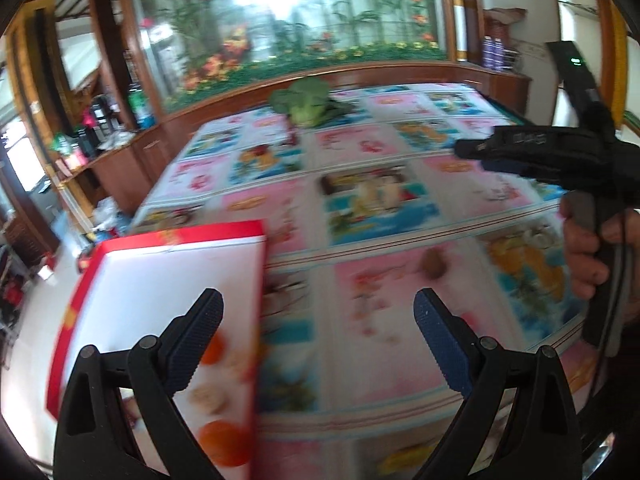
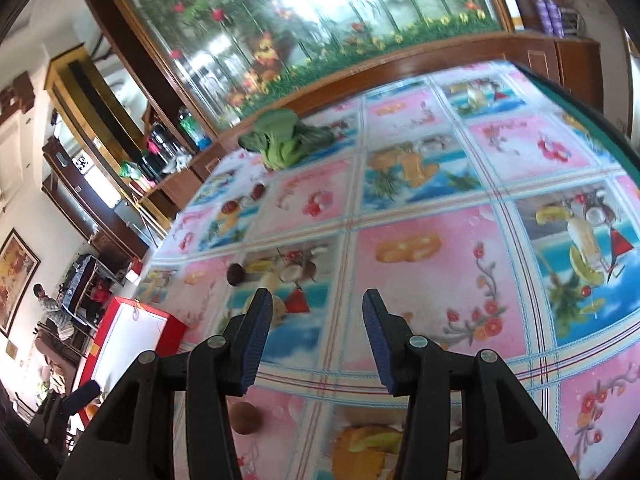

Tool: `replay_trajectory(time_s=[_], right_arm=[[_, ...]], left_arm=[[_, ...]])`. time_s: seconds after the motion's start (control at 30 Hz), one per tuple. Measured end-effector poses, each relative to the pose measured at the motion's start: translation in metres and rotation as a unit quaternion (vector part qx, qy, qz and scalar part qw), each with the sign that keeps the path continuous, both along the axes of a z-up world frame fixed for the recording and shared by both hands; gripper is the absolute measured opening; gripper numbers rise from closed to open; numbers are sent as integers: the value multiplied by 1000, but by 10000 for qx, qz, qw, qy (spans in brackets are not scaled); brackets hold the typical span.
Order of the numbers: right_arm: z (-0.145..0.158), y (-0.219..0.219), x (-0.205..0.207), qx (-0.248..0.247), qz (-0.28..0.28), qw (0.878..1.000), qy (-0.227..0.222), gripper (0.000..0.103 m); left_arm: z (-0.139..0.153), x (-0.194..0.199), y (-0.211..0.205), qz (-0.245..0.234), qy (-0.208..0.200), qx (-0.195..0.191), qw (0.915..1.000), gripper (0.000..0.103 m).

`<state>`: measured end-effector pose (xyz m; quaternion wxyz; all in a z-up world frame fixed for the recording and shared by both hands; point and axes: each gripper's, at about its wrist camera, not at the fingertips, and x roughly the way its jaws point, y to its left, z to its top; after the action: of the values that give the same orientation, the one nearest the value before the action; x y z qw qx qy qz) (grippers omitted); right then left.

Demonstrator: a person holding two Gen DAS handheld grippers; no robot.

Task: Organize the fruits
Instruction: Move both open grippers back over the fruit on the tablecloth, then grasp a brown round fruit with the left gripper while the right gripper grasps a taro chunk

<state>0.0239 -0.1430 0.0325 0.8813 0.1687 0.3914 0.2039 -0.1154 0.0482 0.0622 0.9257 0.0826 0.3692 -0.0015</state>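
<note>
My left gripper [image 1: 318,308] is open wide and holds nothing, hovering over the near edge of the table. Just left of it lies a red box with a white inside [image 1: 180,280], holding oranges [image 1: 224,440] and pale fruits. A brown round fruit [image 1: 434,264] lies on the patterned tablecloth ahead to the right. My right gripper [image 2: 318,312] is open with nothing between its pads. Under its left finger lies a brown fruit [image 2: 244,418], and another brown fruit [image 2: 236,274] sits further ahead. Small dark red fruits [image 2: 258,191] lie near the far left edge.
A green leafy vegetable [image 2: 284,140] lies at the table's far side. A wooden cabinet with a flowered glass panel [image 1: 280,20] stands behind the table. A hand [image 1: 588,248] holds the right gripper's handle. The red box [image 2: 128,336] overhangs the table's left edge.
</note>
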Motion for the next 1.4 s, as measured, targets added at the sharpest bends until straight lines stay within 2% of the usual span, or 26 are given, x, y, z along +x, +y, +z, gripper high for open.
replay_trajectory(time_s=[0.2, 0.27, 0.37, 0.43, 0.47, 0.53, 0.63, 0.67, 0.7, 0.73, 0.8, 0.87, 1.17, 1.37, 1.4], right_arm=[[-9, -6, 3, -31, -111, 9995, 298, 47], [-9, -6, 5, -39, -104, 9994, 324, 47], [-8, -5, 6, -1, -70, 9995, 315, 47], [-7, -4, 6, 77, 15, 9994, 323, 47], [-7, -2, 6, 117, 74, 9994, 325, 47], [-5, 2, 6, 153, 178, 9992, 311, 47], [-4, 10, 6, 117, 309, 9991, 275, 47], [-4, 12, 6, 85, 320, 9991, 260, 47], [-4, 15, 7, 46, 342, 9991, 250, 47], [-4, 17, 8, 30, 362, 9990, 249, 47], [-5, 24, 10, -12, 442, 9988, 220, 47], [-6, 29, 11, -107, 497, 9986, 157, 47], [-9, 72, 16, -776, 765, 9940, -106, 47], [-21, 91, 22, -1353, 708, 9883, 12, 46], [-23, 91, 23, -1399, 687, 9878, 37, 43]], left_arm=[[-15, 26, -26, -321, 259, -227, 9989, 96], [-21, 35, -32, -421, 393, -407, 9975, 96], [-32, 45, -41, -471, 576, -478, 9961, 96], [-36, 48, -44, -483, 588, -537, 9957, 89], [-39, 52, -45, -490, 631, -556, 9952, 81], [-45, 58, -46, -474, 727, -597, 9944, 77], [-51, 67, -45, -419, 839, -746, 9928, 59], [-51, 68, -45, -404, 804, -762, 9930, 56], [-51, 68, -45, -425, 780, -779, 9930, 49], [-51, 68, -46, -448, 774, -773, 9930, 48], [-51, 68, -44, -471, 754, -825, 9926, 34], [-50, 68, -40, -506, 765, -954, 9912, 27], [-47, 60, -10, -335, 766, -1281, 9882, 27], [-45, 56, 4, -245, 751, -1334, 9879, 27], [-45, 57, 5, -245, 758, -1352, 9876, 27]])
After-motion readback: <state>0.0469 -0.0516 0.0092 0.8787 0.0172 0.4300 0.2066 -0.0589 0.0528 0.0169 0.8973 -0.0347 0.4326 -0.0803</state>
